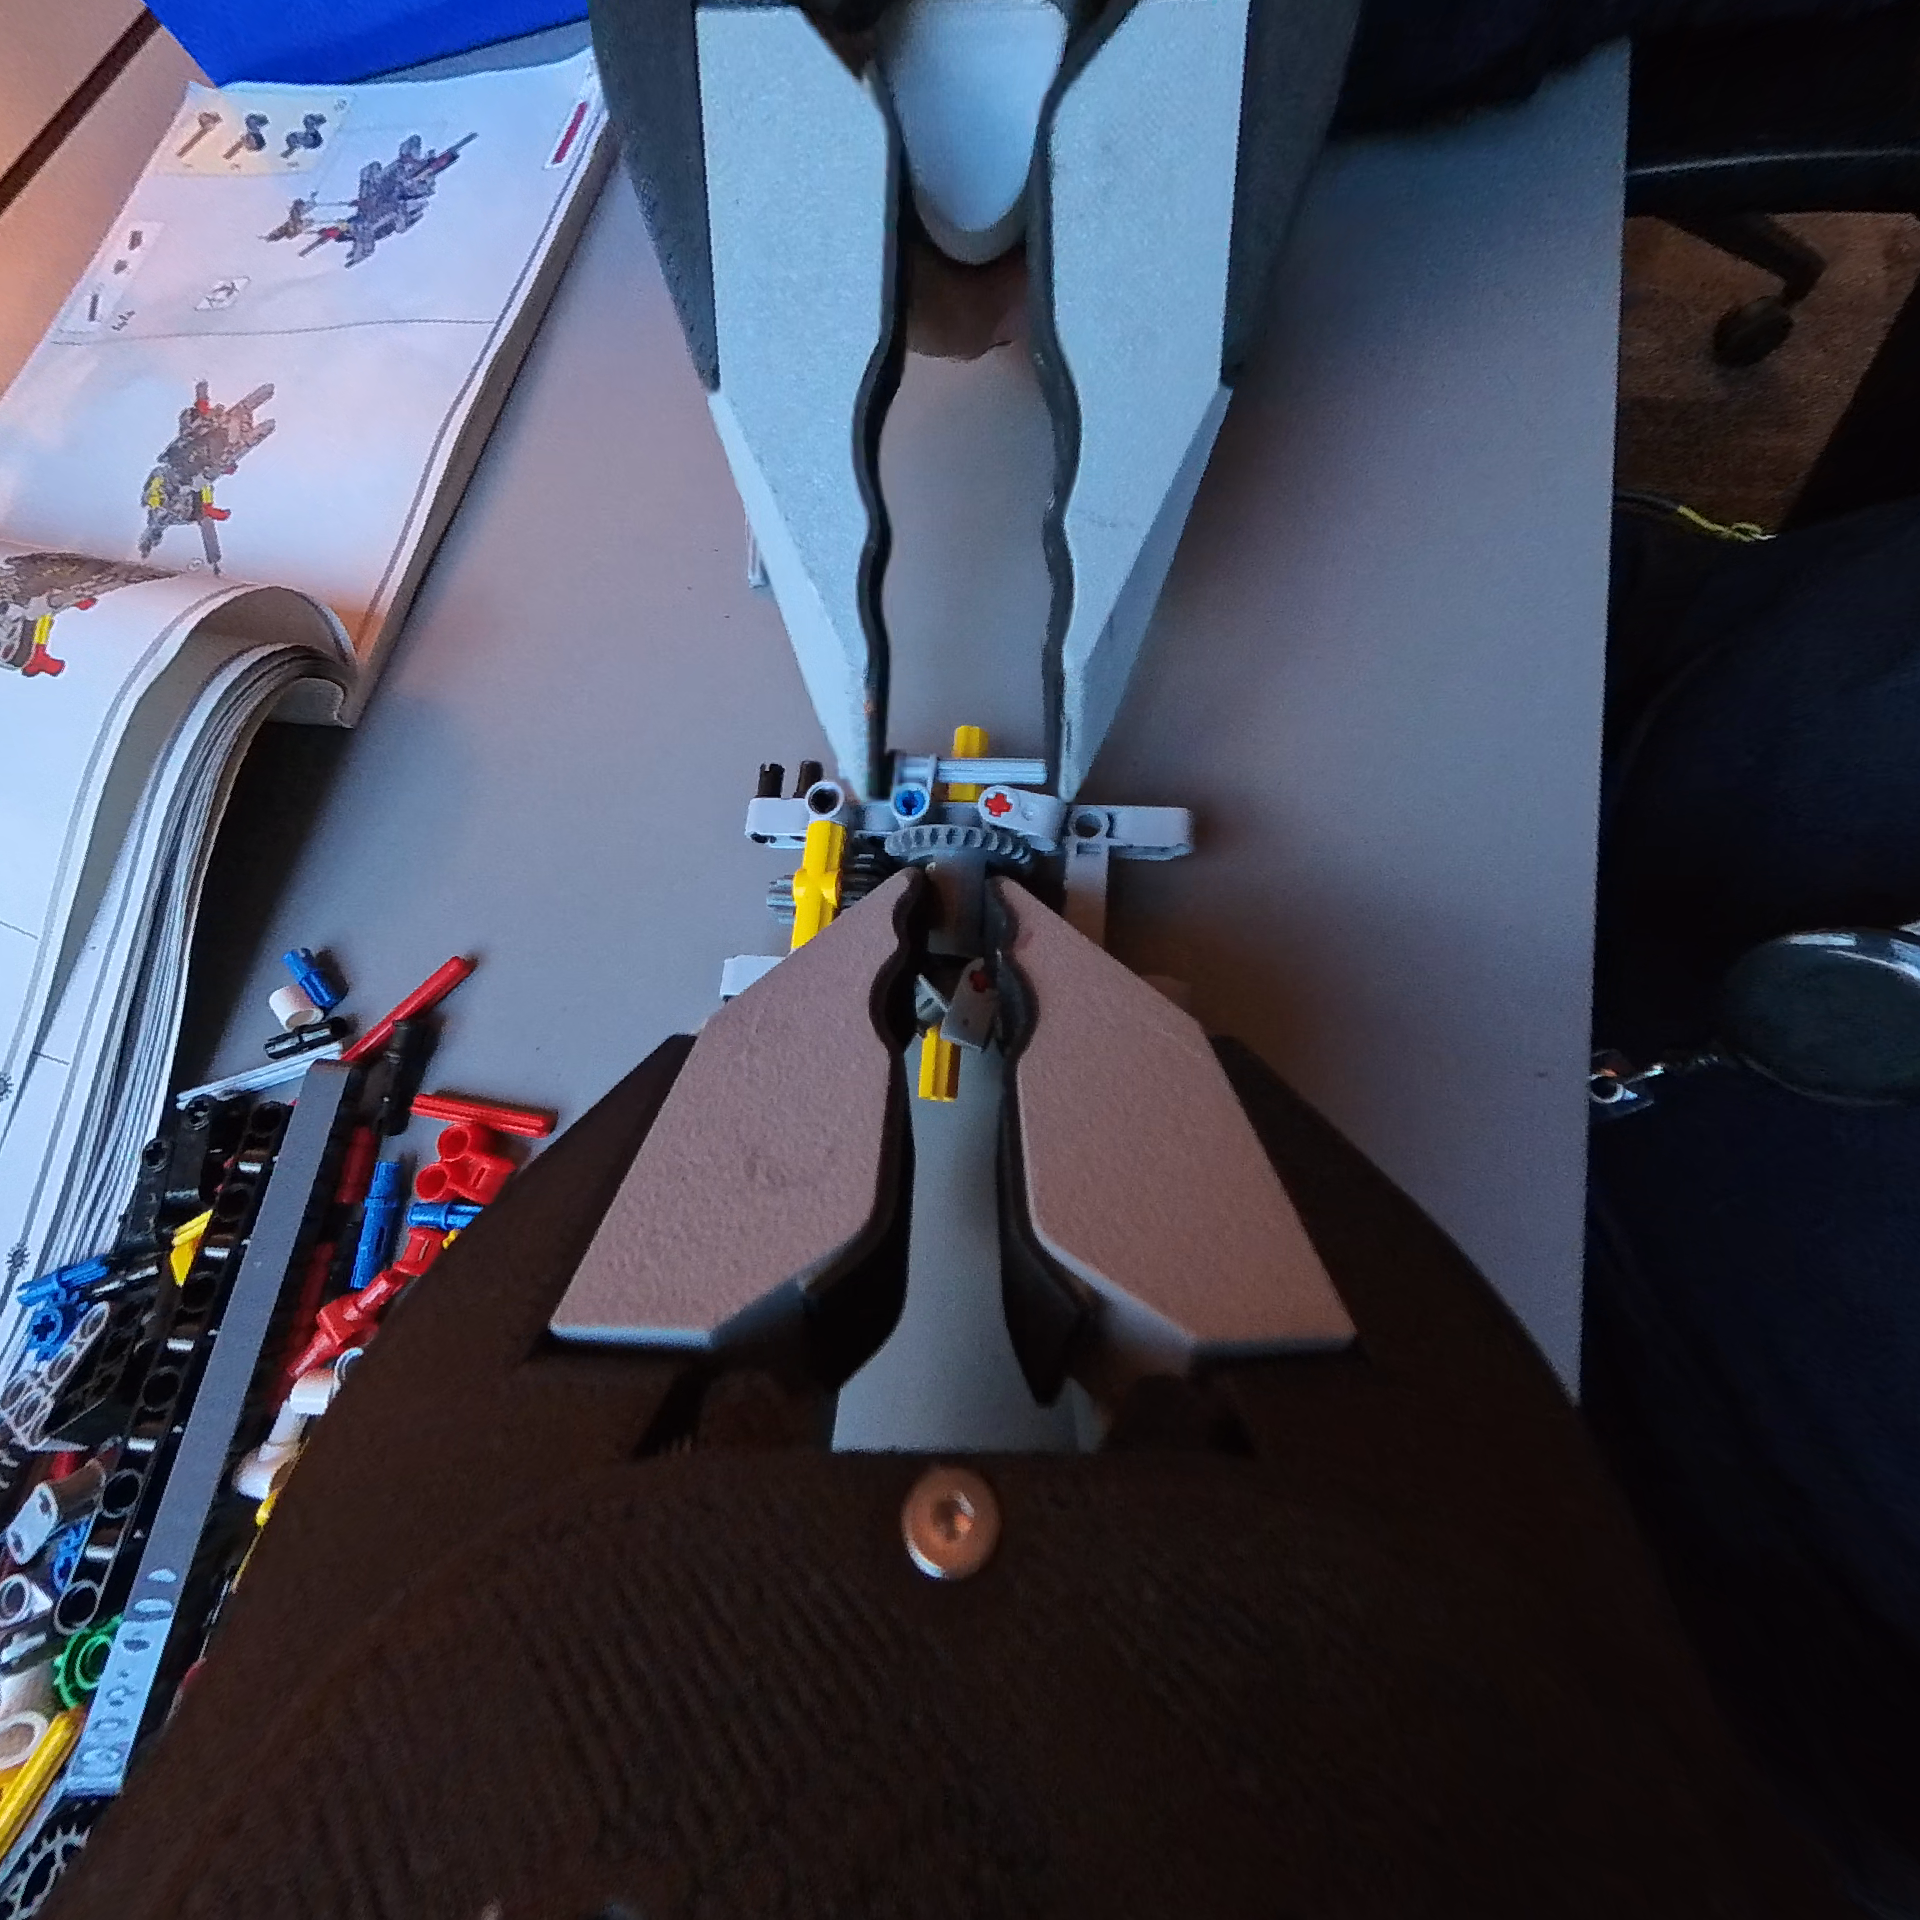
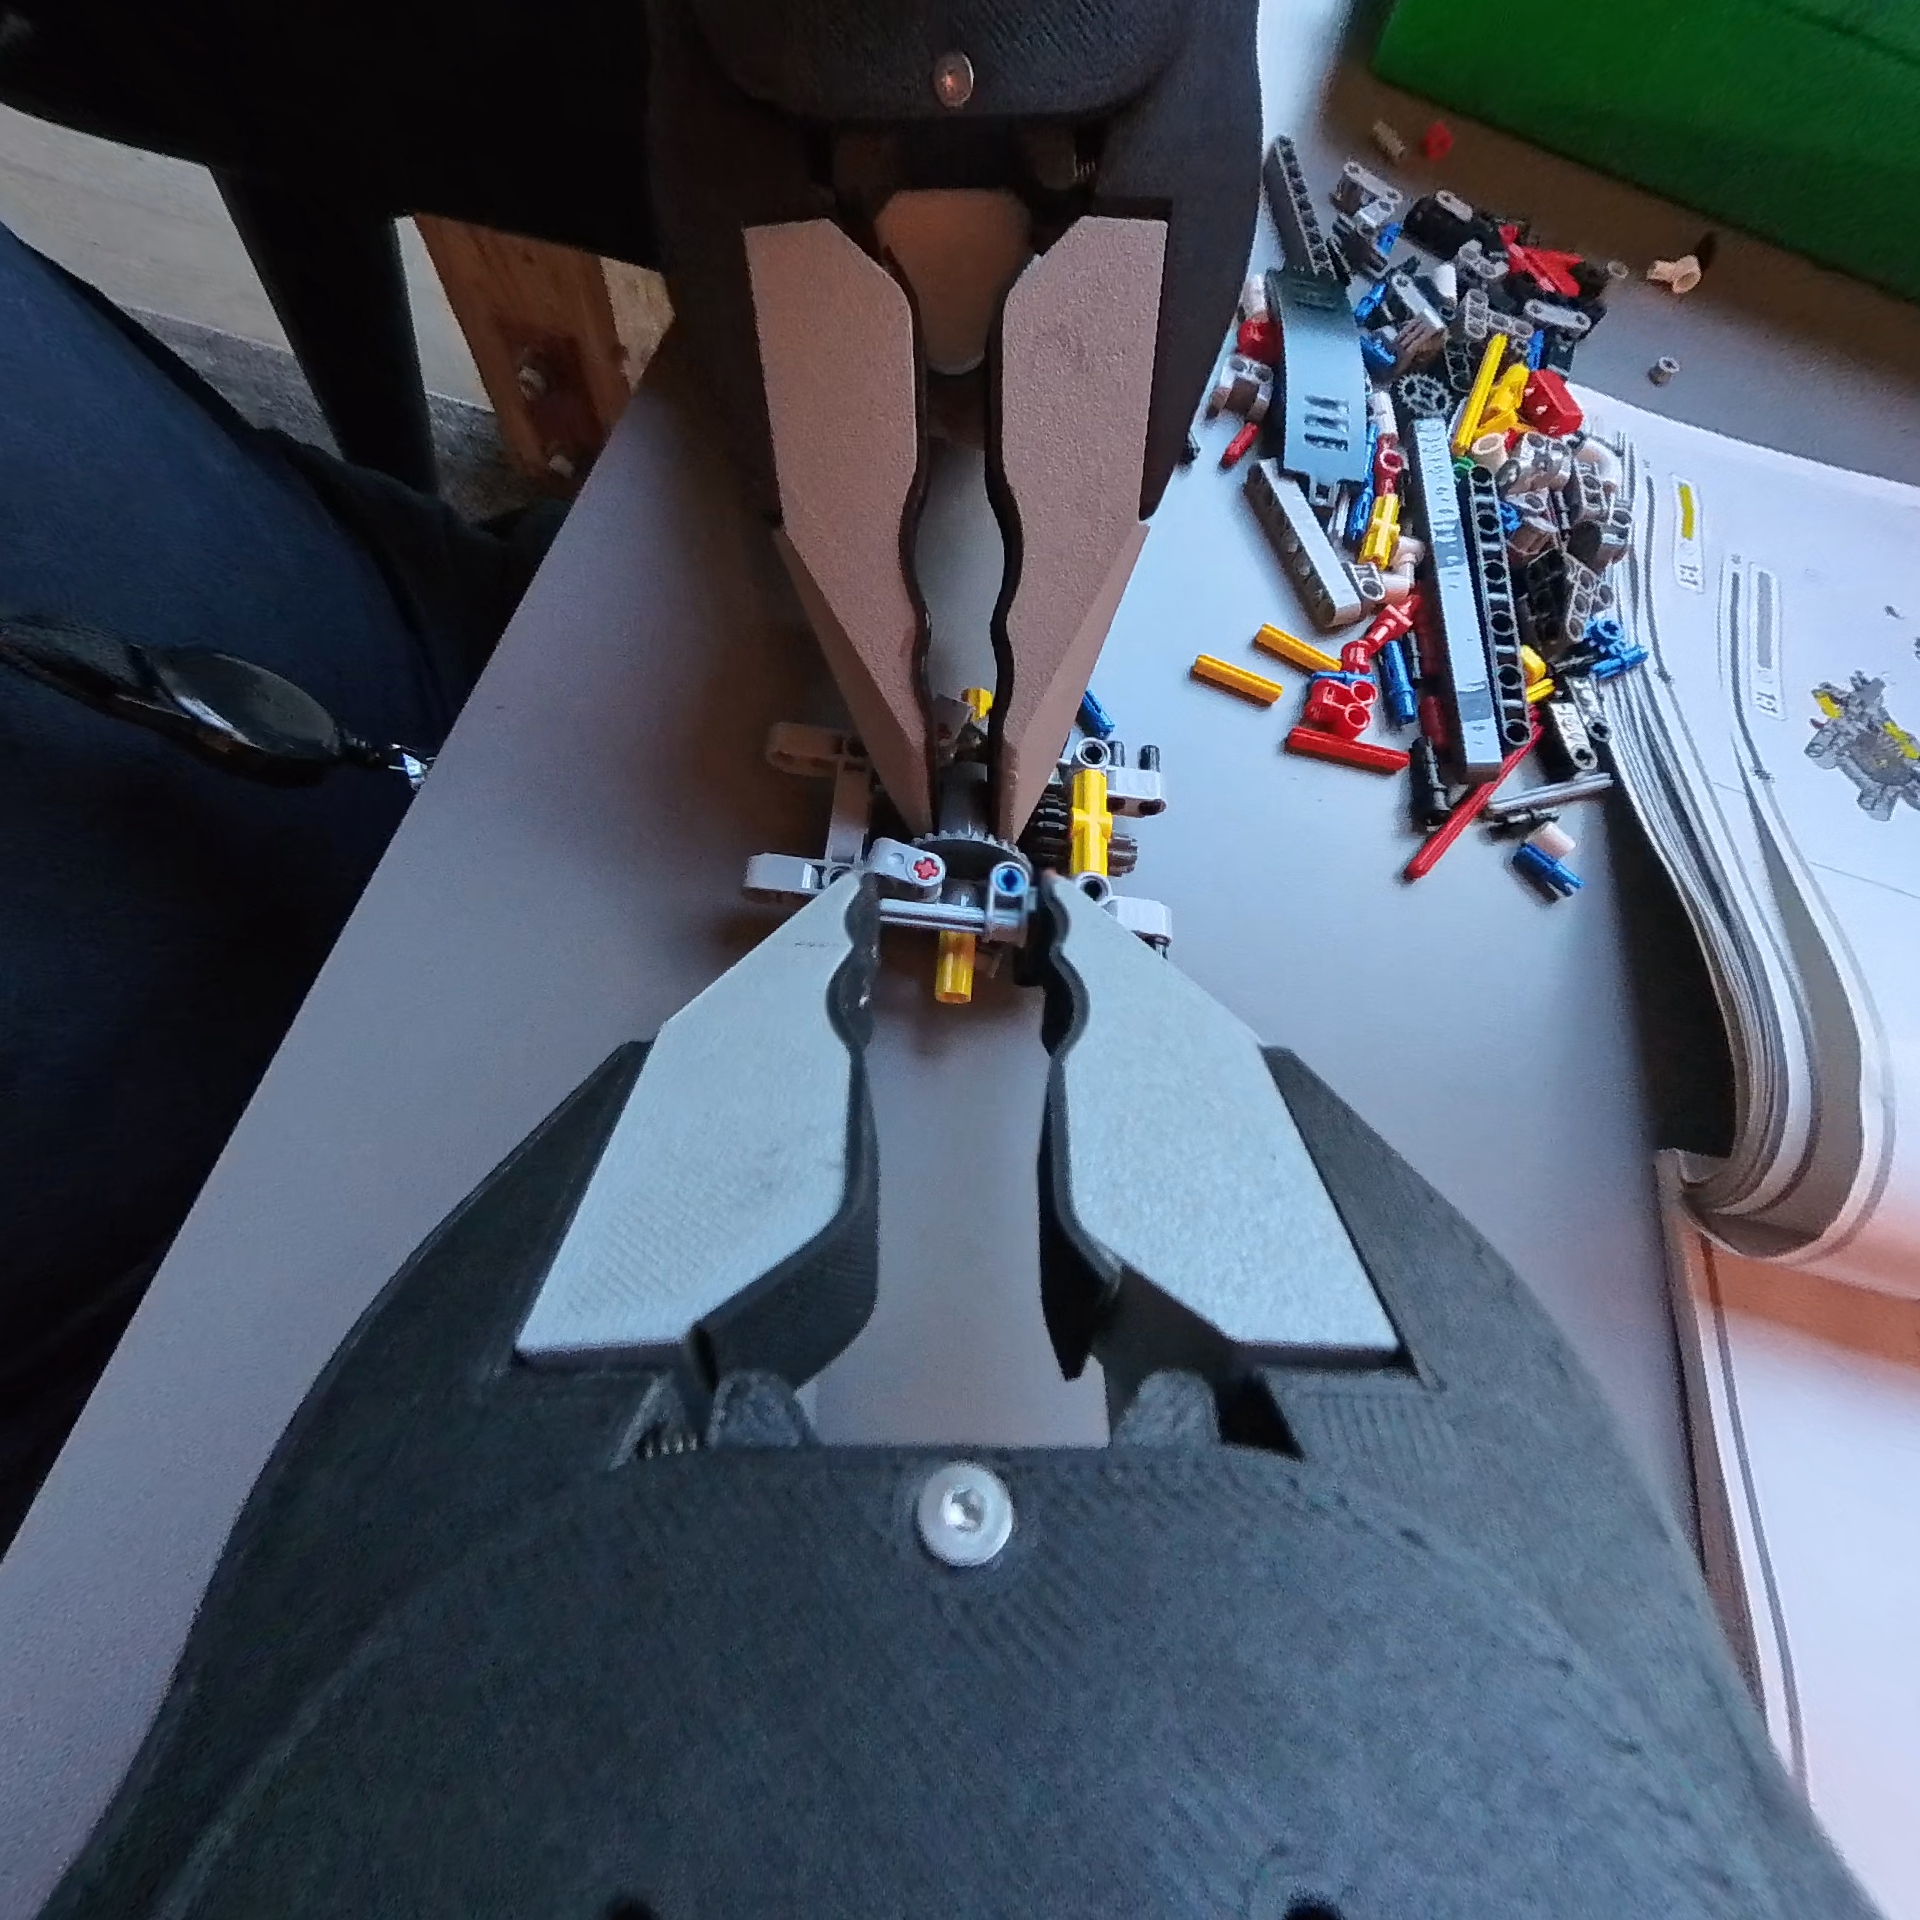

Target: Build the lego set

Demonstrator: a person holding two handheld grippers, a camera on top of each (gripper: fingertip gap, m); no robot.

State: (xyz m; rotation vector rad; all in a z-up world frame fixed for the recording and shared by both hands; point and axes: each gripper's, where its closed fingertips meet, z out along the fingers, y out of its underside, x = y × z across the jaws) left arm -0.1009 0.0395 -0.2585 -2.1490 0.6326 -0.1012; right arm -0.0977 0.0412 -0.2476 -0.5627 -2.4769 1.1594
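Observation:
A small brick model (image 1: 1132,826) of light grey beams, a grey gear (image 1: 951,844) and yellow axles lies on the grey table (image 1: 623,727). My left gripper (image 1: 964,888) is shut on the dark grey shaft (image 1: 961,904) just behind the gear. It shows from the far side in the right wrist view (image 2: 966,816). My right gripper (image 2: 954,899) faces it from the other side of the model (image 2: 800,868). Its pads straddle a thin grey axle (image 2: 935,916) with a small connector, and a sliver of space shows at the pads. It also shows in the left wrist view (image 1: 968,774).
A pile of loose bricks (image 2: 1455,499) and an open instruction booklet (image 2: 1818,831) lie on one side; both also show in the left wrist view (image 1: 312,1195) (image 1: 260,364). A green box (image 2: 1662,104) stands behind the pile. The table edge and a person's dark clothing (image 2: 156,727) are on the other side. Less than 4 cm separates the two grippers' tips.

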